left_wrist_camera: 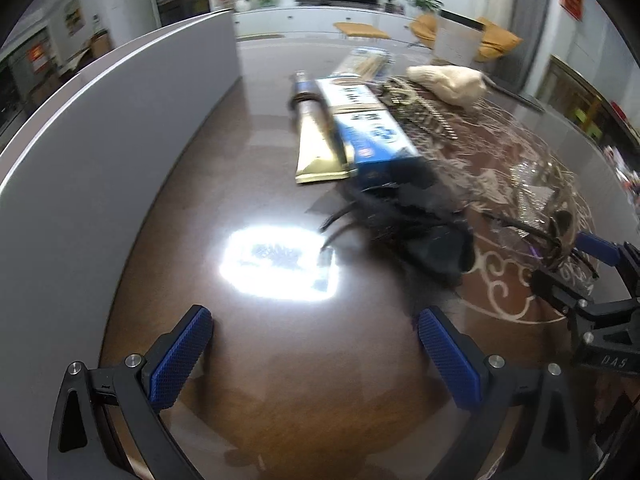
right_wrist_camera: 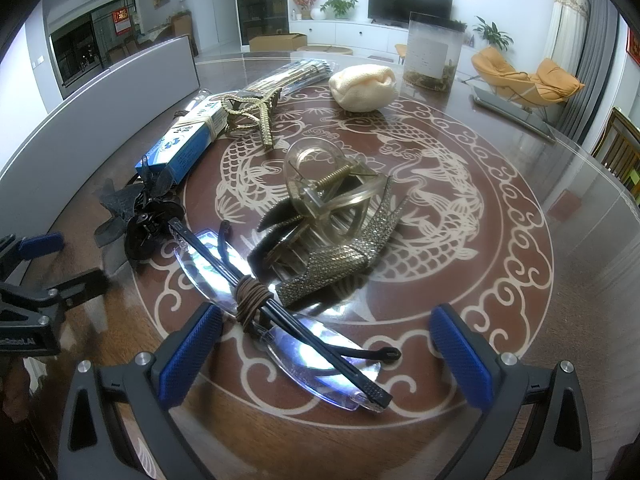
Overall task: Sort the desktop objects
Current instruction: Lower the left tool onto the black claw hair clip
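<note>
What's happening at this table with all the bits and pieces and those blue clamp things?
Someone holds two hand-held grippers over a patterned table to sort small items. Neither holds anything yet; both sets of jaws are open. The right gripper hovers over folded glasses wrapped with a brown hair tie. Beyond lie hair clips, a blue box and a cream cloth bundle. The left gripper hovers over bare table.

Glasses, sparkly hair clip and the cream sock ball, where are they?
glasses (right_wrist_camera: 280,322), right wrist view, on the dark frame bar.
sparkly hair clip (right_wrist_camera: 344,260), right wrist view, on its rhinestone side.
cream sock ball (right_wrist_camera: 362,88), right wrist view, on its middle.
</note>
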`<state>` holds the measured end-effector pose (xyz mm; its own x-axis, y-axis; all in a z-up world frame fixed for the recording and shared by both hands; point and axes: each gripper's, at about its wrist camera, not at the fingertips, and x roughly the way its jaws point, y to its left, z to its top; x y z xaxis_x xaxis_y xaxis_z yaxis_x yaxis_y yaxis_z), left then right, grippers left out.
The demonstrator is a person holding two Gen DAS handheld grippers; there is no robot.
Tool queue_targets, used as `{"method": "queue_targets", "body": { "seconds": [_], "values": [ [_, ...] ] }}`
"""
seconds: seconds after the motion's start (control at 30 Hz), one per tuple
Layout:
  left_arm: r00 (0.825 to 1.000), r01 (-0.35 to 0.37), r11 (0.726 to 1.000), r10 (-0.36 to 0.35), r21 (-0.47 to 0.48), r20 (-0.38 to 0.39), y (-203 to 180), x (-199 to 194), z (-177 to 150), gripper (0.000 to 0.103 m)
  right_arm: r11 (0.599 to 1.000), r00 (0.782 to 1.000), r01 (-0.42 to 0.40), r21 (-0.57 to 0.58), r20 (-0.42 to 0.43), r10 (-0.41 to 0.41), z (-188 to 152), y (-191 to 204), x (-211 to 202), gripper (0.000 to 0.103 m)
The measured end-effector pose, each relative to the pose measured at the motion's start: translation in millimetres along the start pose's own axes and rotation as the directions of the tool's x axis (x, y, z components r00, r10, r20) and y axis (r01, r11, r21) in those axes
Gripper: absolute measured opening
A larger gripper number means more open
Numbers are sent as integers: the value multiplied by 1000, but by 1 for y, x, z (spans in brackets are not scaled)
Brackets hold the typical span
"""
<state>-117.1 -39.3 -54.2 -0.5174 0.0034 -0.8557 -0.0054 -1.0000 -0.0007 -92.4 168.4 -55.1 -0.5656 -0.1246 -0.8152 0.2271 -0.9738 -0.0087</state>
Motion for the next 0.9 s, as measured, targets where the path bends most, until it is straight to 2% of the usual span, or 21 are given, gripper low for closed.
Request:
{"method": "queue_targets", "body": {
  "seconds": [0.17, 0.33, 0.43, 0.63, 0.73, 0.9],
  "values": [
    [994, 106, 994, -106, 33, 2, -14, -4, 2, 103, 1000, 1000, 0, 0, 0, 0, 0, 0, 0, 103],
    [990, 138, 990, -138, 15, 6, -22, 2, 14, 103, 1000, 1000, 0, 0, 0, 0, 0, 0, 0, 103],
    [993, 119, 993, -119, -10, 13, -26, 7, 21, 103, 1000, 1000, 0, 0, 0, 0, 0, 0, 0, 103],
    [1000, -9, 1000, 9, -12, 8, -42, 26, 45, 103, 1000, 1000, 0, 0, 0, 0, 0, 0, 0, 103],
    [1000, -17, 1000, 17, -26, 9, -35, 28, 48, 103, 1000, 1000, 0, 0, 0, 0, 0, 0, 0, 103],
    [1000, -20, 999, 20, -30, -16, -1, 14, 33, 103, 1000, 1000, 0, -1, 0, 0, 0, 0, 0, 103]
  ]
}}
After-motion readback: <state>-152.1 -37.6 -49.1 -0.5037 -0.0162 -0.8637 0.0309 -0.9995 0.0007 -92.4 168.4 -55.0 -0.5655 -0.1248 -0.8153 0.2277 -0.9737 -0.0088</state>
